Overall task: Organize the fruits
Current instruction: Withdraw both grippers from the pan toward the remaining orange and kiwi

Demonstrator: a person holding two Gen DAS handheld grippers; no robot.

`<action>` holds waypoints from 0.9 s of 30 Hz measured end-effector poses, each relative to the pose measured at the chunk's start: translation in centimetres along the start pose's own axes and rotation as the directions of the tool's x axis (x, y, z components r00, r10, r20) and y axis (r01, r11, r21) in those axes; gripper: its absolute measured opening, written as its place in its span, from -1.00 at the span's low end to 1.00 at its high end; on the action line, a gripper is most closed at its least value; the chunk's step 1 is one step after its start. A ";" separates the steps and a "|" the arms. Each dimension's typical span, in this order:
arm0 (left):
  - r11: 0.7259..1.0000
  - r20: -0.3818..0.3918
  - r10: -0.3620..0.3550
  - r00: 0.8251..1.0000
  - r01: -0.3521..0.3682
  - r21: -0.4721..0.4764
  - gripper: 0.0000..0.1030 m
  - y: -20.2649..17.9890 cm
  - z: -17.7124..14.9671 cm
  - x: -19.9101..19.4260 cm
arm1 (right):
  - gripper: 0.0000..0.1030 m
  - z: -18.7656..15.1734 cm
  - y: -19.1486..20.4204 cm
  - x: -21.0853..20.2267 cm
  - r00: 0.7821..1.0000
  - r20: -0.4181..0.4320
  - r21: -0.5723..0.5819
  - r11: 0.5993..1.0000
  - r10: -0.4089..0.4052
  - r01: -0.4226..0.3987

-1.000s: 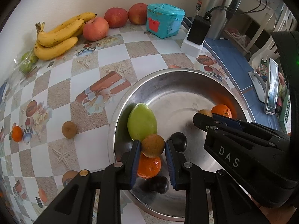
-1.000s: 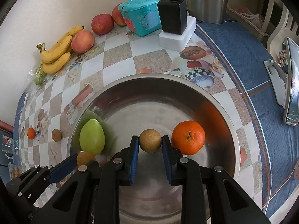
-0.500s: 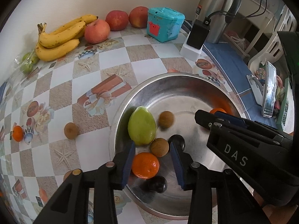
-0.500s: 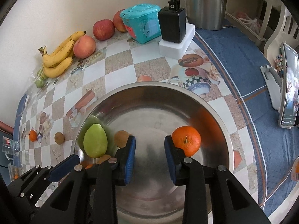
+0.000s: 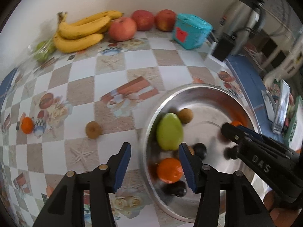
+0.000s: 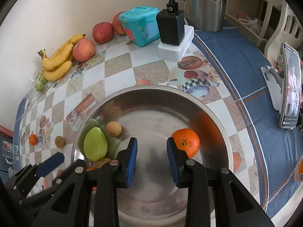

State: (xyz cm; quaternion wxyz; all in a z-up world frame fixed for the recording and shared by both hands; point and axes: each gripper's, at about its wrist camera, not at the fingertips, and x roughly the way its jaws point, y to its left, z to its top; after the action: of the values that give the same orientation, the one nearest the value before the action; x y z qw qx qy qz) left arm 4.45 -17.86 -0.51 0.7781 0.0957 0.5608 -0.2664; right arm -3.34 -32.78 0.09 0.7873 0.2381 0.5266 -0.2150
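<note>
At the bottom of the left wrist view we see the left gripper (image 5: 154, 167) with its jaws opening and nothing pressed between the pads; they straddle the left rim of the steel bowl (image 5: 198, 87). Just beyond, an orange (image 5: 169, 169) and a green mango (image 5: 169, 131) lie in the bowl, with a small brown fruit (image 5: 185, 115) touching the mango's far side. Low in the right wrist view, the right gripper (image 6: 152, 156) hangs parted over bare bowl floor, gripping nothing, another orange (image 6: 186, 141) just right of its right pad. On the cloth, left of the bowl, lies a brown fruit (image 5: 92, 130). Bananas (image 5: 83, 32) and apples (image 5: 122, 28) line the wall, upper left.
</note>
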 end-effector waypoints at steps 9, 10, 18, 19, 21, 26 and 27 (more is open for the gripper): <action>0.985 0.017 0.059 0.998 -0.055 -0.163 0.13 3.9 0.4 -0.5 | -0.36 -0.2 0.7 0.1 1.000 -0.006 -0.019 1.000 -0.004 0.003; 0.982 0.024 0.066 0.998 -0.061 -0.178 0.13 4.2 0.4 -0.6 | -0.36 -0.2 0.8 0.1 1.000 -0.007 -0.022 1.000 -0.004 0.004; 0.955 0.034 0.099 0.994 -0.085 -0.283 0.14 6.8 0.4 -1.0 | -0.36 -0.4 2.1 -0.2 1.000 -0.002 -0.063 0.998 -0.002 0.002; 0.954 0.035 0.101 0.994 -0.087 -0.287 0.14 6.9 0.4 -1.0 | -0.36 -0.4 2.1 -0.2 1.000 -0.001 -0.066 0.998 -0.002 0.002; 0.952 0.036 0.103 0.994 -0.088 -0.293 0.15 7.1 0.3 -1.1 | -0.36 -0.4 2.3 -0.1 1.000 -0.002 -0.073 0.997 -0.002 0.002; 0.949 0.035 0.110 0.993 -0.095 -0.301 0.33 7.3 0.3 -1.1 | -0.36 -0.5 2.6 0.0 1.000 -0.003 -0.080 0.997 -0.009 0.008; 0.948 0.033 0.113 0.993 -0.098 -0.303 0.42 7.3 0.3 -1.0 | -0.36 -0.5 2.6 0.0 1.000 -0.003 -0.080 0.997 -0.011 0.011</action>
State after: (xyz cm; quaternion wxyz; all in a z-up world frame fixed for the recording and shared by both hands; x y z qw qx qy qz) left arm 8.29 -11.54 -0.53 0.8106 -0.0009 0.5691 -0.1383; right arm -2.15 -30.43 0.32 0.7941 0.2040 0.5374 -0.1976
